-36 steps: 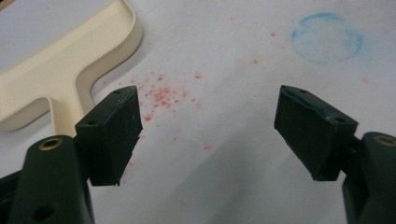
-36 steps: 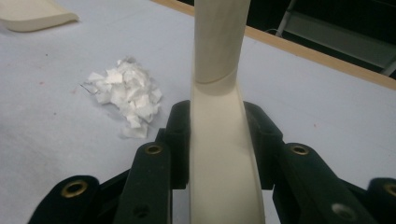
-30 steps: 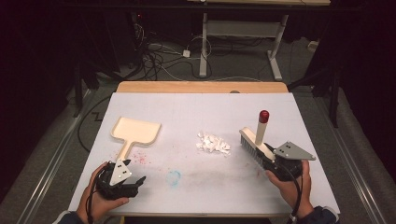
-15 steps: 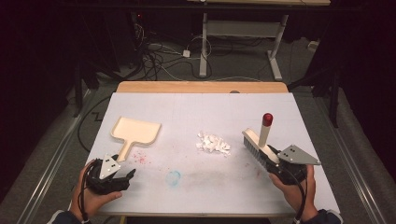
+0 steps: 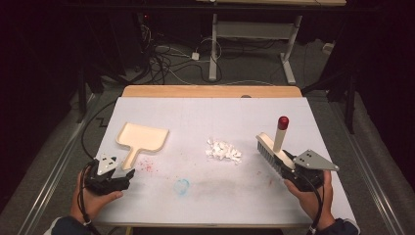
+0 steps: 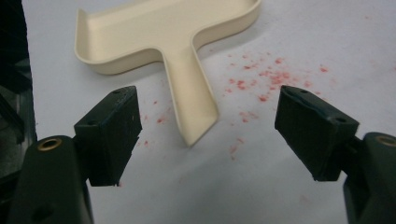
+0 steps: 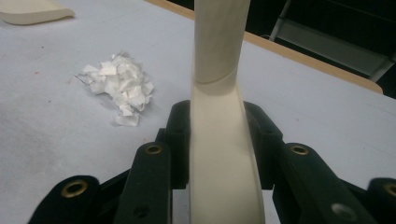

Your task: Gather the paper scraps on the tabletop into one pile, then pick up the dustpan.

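A cream dustpan (image 5: 142, 138) lies flat at the left of the white table (image 5: 210, 117), its handle pointing toward me. My left gripper (image 5: 126, 174) is open just short of that handle. In the left gripper view the dustpan (image 6: 168, 32) lies ahead and its handle end lies between the wide jaws of the left gripper (image 6: 212, 114), touching neither pad. My right gripper (image 5: 289, 165) is shut on a cream brush (image 5: 274, 147) with a red-tipped handle, its bristles on the table. The brush (image 7: 219, 88) rises from the clamped right gripper (image 7: 219, 128). A pile of white paper scraps (image 5: 223, 151) lies between dustpan and brush.
Red specks (image 6: 261, 84) and a faint blue smear (image 5: 182, 186) mark the table near the front. The paper pile (image 7: 119, 86) lies left of the brush in the right gripper view. Cables and desk legs (image 5: 288, 63) lie on the dark floor beyond the far edge.
My left hand has moved left and slightly away from me, bringing its open jaws up to the dustpan handle. The right hand and brush have stayed put.
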{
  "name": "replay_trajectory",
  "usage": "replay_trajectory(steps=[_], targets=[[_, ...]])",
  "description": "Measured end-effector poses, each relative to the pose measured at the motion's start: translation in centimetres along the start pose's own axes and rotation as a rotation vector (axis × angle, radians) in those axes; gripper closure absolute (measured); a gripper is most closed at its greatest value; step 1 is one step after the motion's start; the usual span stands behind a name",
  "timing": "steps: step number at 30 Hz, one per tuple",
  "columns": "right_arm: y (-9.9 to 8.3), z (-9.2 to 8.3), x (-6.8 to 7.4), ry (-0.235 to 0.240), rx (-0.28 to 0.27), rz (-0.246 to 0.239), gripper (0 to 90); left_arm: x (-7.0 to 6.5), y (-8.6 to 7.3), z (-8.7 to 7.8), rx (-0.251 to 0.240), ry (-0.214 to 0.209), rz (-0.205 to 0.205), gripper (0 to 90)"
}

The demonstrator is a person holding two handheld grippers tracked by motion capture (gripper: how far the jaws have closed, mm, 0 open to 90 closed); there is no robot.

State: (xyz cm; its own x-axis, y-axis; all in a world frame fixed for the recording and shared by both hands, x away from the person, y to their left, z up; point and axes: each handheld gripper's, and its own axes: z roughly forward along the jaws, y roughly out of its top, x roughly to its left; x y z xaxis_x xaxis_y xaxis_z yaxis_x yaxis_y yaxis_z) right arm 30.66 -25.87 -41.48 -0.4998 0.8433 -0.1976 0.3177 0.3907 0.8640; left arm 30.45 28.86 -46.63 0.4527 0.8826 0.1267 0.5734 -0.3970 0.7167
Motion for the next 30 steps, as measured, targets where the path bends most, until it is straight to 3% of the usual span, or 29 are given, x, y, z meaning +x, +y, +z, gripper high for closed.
replay_trajectory(steps=[4,8,15,20,26,30], targets=[[0.0,0.0,0.0,0.000,-0.003,-0.004,68.1,1.0,0.3,0.8,0.012,-0.020,-0.076,22.0],[0.1,0.1,-0.1,0.001,-0.001,-0.005,68.1,1.8,0.6,1.6,0.035,-0.015,-0.117,22.2],[0.1,-0.1,0.0,0.000,-0.001,-0.017,68.1,1.8,1.4,2.7,0.059,-0.032,-0.109,22.2],[0.2,0.0,0.0,0.003,0.000,-0.020,68.1,1.4,2.0,3.3,0.086,-0.014,-0.096,22.3],[0.3,-0.1,0.1,0.007,-0.009,-0.027,68.1,1.7,2.7,4.1,0.074,0.017,-0.134,26.3],[0.3,0.0,0.1,0.009,-0.010,-0.027,68.1,1.9,3.0,5.0,0.110,0.020,-0.145,27.9]])
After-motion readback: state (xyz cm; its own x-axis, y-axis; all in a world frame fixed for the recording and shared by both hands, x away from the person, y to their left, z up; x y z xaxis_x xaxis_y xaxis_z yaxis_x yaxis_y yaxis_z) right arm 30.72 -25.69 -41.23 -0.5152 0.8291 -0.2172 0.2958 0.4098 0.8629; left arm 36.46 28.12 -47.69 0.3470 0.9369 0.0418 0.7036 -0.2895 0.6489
